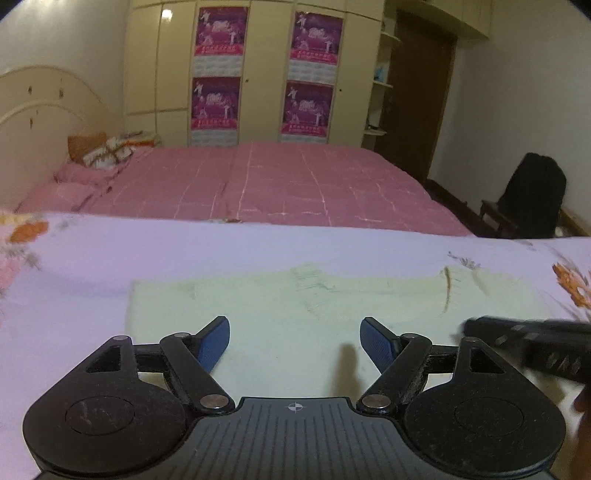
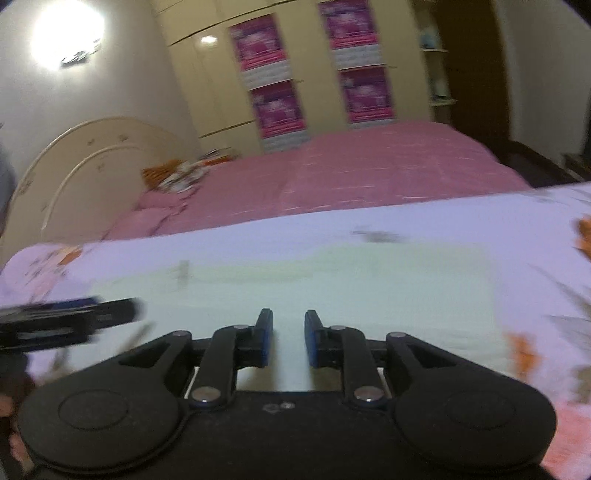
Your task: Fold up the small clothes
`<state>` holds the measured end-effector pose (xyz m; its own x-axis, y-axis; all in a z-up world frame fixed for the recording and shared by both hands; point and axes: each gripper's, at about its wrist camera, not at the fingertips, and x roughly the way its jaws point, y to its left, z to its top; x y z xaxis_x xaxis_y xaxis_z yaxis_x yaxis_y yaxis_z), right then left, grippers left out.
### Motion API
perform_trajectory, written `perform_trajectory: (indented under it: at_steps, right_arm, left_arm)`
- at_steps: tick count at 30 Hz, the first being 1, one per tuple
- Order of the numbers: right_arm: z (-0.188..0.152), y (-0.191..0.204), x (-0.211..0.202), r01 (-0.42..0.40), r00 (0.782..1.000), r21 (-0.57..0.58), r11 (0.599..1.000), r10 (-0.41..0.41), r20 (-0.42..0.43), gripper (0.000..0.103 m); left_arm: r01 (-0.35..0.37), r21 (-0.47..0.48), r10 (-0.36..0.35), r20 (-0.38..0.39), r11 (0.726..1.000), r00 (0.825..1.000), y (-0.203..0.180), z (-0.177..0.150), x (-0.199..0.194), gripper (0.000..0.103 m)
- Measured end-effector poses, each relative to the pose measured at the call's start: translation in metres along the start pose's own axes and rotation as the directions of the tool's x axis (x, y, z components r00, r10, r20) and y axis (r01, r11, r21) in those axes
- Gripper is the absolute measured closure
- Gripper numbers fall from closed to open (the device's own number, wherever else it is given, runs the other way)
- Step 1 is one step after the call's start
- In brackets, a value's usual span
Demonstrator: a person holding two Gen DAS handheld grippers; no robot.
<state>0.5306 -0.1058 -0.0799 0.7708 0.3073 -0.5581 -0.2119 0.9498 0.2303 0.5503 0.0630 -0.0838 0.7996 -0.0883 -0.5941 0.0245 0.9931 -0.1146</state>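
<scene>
pale green knit garment (image 1: 280,317) on lilac sheet (image 1: 147,251) with orange flowers; pink bedspread (image 1: 280,181) gridded in white lines; magenta posters (image 1: 221,31) on cream wardrobe (image 1: 173,66); blue pads (image 1: 216,341) on black fingers.

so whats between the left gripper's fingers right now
Only the pale green garment, lying flat on the floral cloth; the left gripper is open with nothing pinched, as the left wrist view shows.
</scene>
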Motion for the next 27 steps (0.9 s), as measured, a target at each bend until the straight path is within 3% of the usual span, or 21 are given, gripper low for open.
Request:
perform_trajectory:
  at_steps: [4,8,11,15,18,21,24,27]
  right_arm:
    - [0.002,0.017,0.021,-0.058,0.998,0.016,0.998,0.059,-0.017,0.078]
    - [-0.008,0.019,0.013,-0.043,0.999,-0.126,0.991,0.042,-0.01,0.08]
    - [-0.007,-0.013,-0.007,0.078,0.997,-0.142,0.987,-0.076,0.02,0.082]
    - [-0.005,-0.061,-0.027,0.158,0.987,-0.069,0.985,-0.157,0.021,0.082]
    - [-0.008,-0.076,-0.035,0.174,0.985,-0.055,0.983,-0.174,0.016,0.082]
    - [-0.01,-0.066,-0.03,0.184,0.983,-0.103,0.978,-0.184,0.012,0.08]
    - [-0.01,-0.061,-0.036,0.187,0.982,-0.101,0.977,-0.186,0.018,0.078]
    - [-0.01,-0.065,-0.048,0.174,0.984,-0.085,0.981,-0.17,0.058,0.075]
  left_arm:
    - [0.002,-0.071,-0.003,-0.013,0.997,1.0,0.022,-0.009,0.012,0.026]
    - [-0.007,-0.048,0.008,0.006,0.999,1.0,0.039,-0.014,0.007,0.026]
    - [0.023,-0.094,-0.02,0.035,0.995,0.999,0.056,-0.021,0.004,0.026]
    - [0.029,-0.116,-0.022,0.053,0.993,0.998,0.061,-0.024,0.005,0.026]
    - [0.004,-0.094,-0.001,0.037,0.996,0.999,0.059,-0.02,0.011,0.026]
    - [-0.04,-0.042,0.04,0.006,0.998,0.999,0.049,-0.014,0.012,0.026]
    - [-0.065,0.053,0.061,0.072,0.996,0.996,0.037,-0.002,0.0,0.026]
    - [-0.095,0.026,0.095,0.017,0.995,0.995,0.047,0.008,0.015,0.026]
